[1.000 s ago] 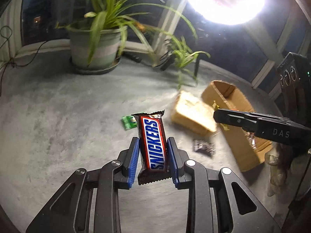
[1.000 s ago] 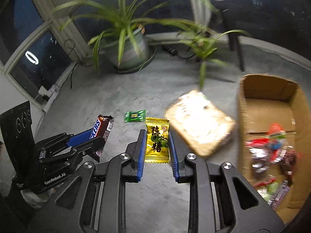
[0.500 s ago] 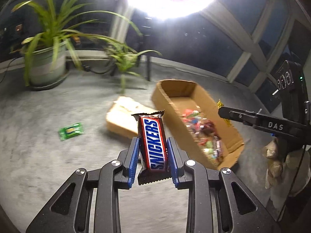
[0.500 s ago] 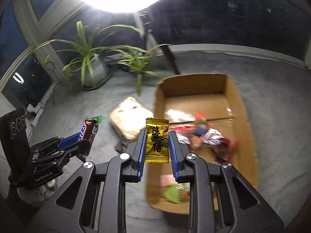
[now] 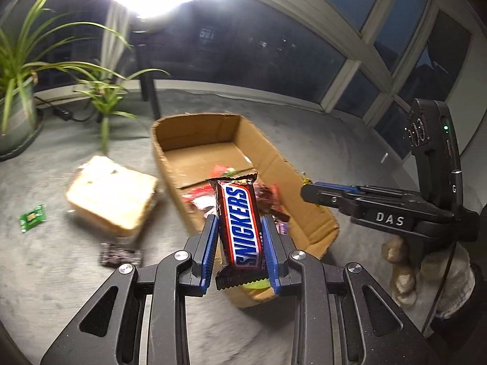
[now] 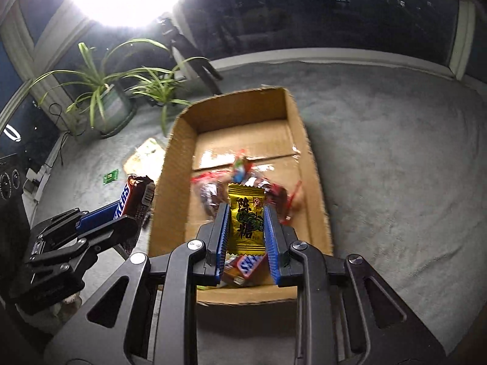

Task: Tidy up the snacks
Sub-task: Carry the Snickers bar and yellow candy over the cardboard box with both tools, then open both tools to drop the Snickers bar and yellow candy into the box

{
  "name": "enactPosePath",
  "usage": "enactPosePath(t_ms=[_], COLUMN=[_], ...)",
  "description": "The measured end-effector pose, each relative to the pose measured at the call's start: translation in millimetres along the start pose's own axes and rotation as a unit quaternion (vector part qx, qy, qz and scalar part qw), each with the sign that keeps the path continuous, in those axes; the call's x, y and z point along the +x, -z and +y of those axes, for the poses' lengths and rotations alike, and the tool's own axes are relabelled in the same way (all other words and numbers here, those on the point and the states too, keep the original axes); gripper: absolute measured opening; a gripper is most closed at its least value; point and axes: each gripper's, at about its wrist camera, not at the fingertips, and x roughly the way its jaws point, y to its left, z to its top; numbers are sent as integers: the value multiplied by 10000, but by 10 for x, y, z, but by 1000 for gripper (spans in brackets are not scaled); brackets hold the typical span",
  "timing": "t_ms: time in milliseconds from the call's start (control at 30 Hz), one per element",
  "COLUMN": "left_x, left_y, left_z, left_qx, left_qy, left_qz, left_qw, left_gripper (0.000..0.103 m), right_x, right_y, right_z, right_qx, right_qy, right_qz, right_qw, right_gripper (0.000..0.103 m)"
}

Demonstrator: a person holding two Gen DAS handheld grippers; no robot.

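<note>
1. Snickers bar (image 5: 240,228): brown wrapper, blue lettering on white; stood on end, clamped, beside the box's near left corner.
2. Yellow candy (image 6: 246,220): green print, upright, clamped above the box's near end.
3. Box (image 6: 178,164): open cardboard, holding a loose pile of wrapped snacks (image 6: 274,193).
4. Green packet (image 5: 32,217) and dark packet (image 5: 120,255): lay flat outside the box.

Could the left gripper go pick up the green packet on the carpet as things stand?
Probably not: left gripper is shut on the Snickers bar. The path to the green packet looks clear.
</note>
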Motion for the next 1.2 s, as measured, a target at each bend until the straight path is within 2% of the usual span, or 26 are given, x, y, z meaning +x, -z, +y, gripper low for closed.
enactPosePath(t_ms=[233, 500, 533, 567, 600, 633, 667, 733, 1200], left_x=[178, 257, 261, 258, 246, 240, 232, 219, -10], left_y=[4, -30, -38, -46, -48, -50, -52, -39, 7], left_z=[-190, -249, -246, -246, -246, -239, -229, -209, 52], left_qx=[102, 191, 199, 207, 205, 197, 186, 190, 10], left_qy=[54, 39, 33, -4, -24, -23, -24, -33, -280], left_qz=[140, 218, 223, 221, 210, 205, 206, 196, 74], left_qw=[9998, 9996, 9995, 9995, 9996, 9996, 9996, 9996, 9996], left_gripper=[27, 28, 29, 34, 38, 38, 38, 38, 38], right_x=[18, 26, 28, 29, 32, 31, 25, -2, 17], right_y=[56, 64, 62, 62, 62, 60, 59, 56, -103], right_z=[-165, -159, -160, -159, -160, -160, -159, -157, 90], right_qx=[125, 93, 101, 112, 130, 148, 168, 195, 7], right_qy=[-28, -53, -61, -69, -67, -55, -47, -45, -383], right_qz=[50, 30, 32, 35, 38, 32, 12, -79, -186], right_qw=[9999, 9999, 9999, 9999, 9999, 9999, 9998, 9998, 9991], right_gripper=[23, 24, 24, 25, 27, 38, 54, 62, 63])
